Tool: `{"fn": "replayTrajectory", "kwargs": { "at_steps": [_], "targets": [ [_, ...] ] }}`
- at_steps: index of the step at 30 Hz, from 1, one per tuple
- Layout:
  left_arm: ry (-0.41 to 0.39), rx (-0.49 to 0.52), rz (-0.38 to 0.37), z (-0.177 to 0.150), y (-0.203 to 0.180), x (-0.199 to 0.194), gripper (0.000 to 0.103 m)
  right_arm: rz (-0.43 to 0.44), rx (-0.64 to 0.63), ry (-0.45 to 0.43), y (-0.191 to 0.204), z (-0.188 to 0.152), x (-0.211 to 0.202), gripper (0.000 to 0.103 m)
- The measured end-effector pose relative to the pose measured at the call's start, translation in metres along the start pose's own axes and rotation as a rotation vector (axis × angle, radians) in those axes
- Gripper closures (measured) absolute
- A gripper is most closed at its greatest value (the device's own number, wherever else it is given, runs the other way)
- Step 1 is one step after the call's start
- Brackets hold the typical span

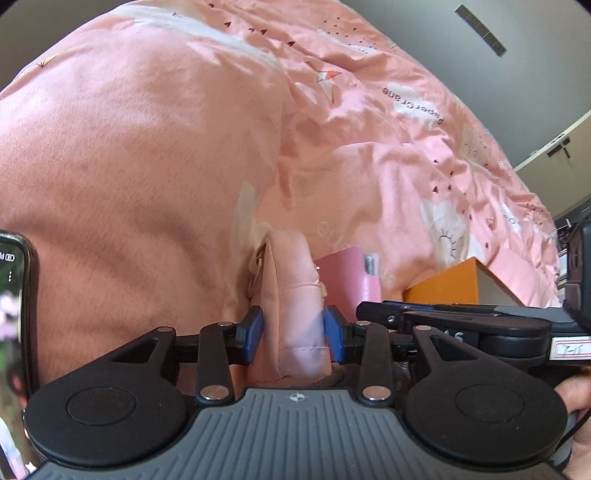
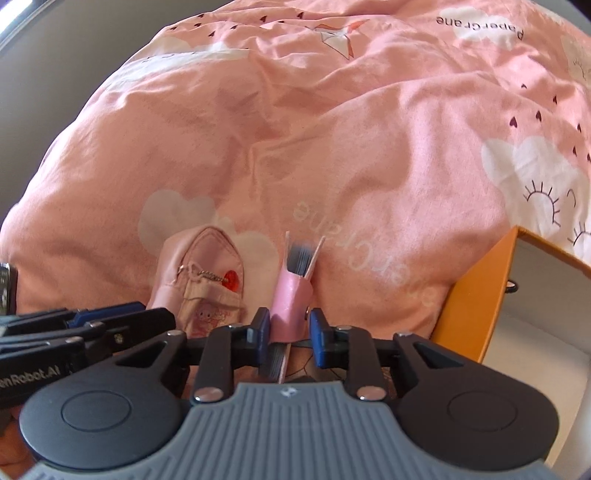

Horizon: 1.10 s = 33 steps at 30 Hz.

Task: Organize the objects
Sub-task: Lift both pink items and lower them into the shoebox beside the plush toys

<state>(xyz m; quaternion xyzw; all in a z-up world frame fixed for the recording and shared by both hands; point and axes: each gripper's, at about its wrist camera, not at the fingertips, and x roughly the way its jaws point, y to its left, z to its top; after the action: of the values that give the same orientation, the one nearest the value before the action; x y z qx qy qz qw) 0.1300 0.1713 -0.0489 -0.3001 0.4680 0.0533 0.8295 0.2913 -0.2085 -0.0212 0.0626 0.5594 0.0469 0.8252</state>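
"PaperCrane" duvet; left gripper loose around pouch, right gripper clamping notebook

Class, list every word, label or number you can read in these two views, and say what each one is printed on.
"PaperCrane": upside down on a white cloud of the pink bedsheet.
"enRobot.AI": on the left tongs, its start cut off.
White label on the right tongs: handwritten, unclear.
Phone screen: too small and blurred.

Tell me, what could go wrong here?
The left hand-held gripper has its pads around the pink pouch but barely touching, so it might flop over. The right hand-held gripper pinches the pink notebook by one end, so it could swing and miss the orange box.
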Motion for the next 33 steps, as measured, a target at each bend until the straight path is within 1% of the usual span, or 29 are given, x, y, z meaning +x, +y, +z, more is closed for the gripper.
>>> {"fn": "replayTrajectory", "kwargs": {
  "at_steps": [3, 5, 11, 14, 17, 21, 25, 29, 33],
  "targets": [
    [0.001, 0.012, 0.025, 0.001, -0.004, 0.008, 0.062, 0.016, 0.034, 0.006, -0.003, 0.003, 0.007, 0.078],
    [0.0, 0.021, 0.029, 0.002, -0.007, 0.011, 0.062, 0.021, 0.044, 0.009, -0.004, 0.004, 0.009, 0.078],
    [0.002, 0.063, 0.065, 0.003, -0.014, 0.016, 0.069, 0.052, 0.066, -0.01, -0.003, -0.001, 0.013, 0.079],
    [-0.013, 0.083, 0.062, -0.002, -0.016, 0.009, 0.074, 0.066, 0.076, -0.058, -0.002, -0.008, 0.001, 0.08],
    [-0.057, 0.098, 0.04, -0.007, -0.019, -0.008, 0.076, 0.105, 0.087, -0.128, 0.0, -0.016, -0.025, 0.08],
    [-0.138, 0.135, -0.016, -0.011, -0.034, -0.042, 0.077, 0.146, 0.113, -0.237, -0.003, -0.028, -0.074, 0.08],
    [-0.193, 0.194, -0.102, -0.017, -0.059, -0.074, 0.077, 0.173, 0.169, -0.353, -0.018, -0.056, -0.13, 0.08],
    [-0.196, 0.26, -0.21, -0.03, -0.087, -0.094, 0.077, 0.154, 0.244, -0.426, -0.04, -0.097, -0.173, 0.08],
    [-0.148, 0.328, -0.31, -0.053, -0.115, -0.1, 0.077, 0.111, 0.322, -0.447, -0.065, -0.147, -0.198, 0.08]
  ]
}}
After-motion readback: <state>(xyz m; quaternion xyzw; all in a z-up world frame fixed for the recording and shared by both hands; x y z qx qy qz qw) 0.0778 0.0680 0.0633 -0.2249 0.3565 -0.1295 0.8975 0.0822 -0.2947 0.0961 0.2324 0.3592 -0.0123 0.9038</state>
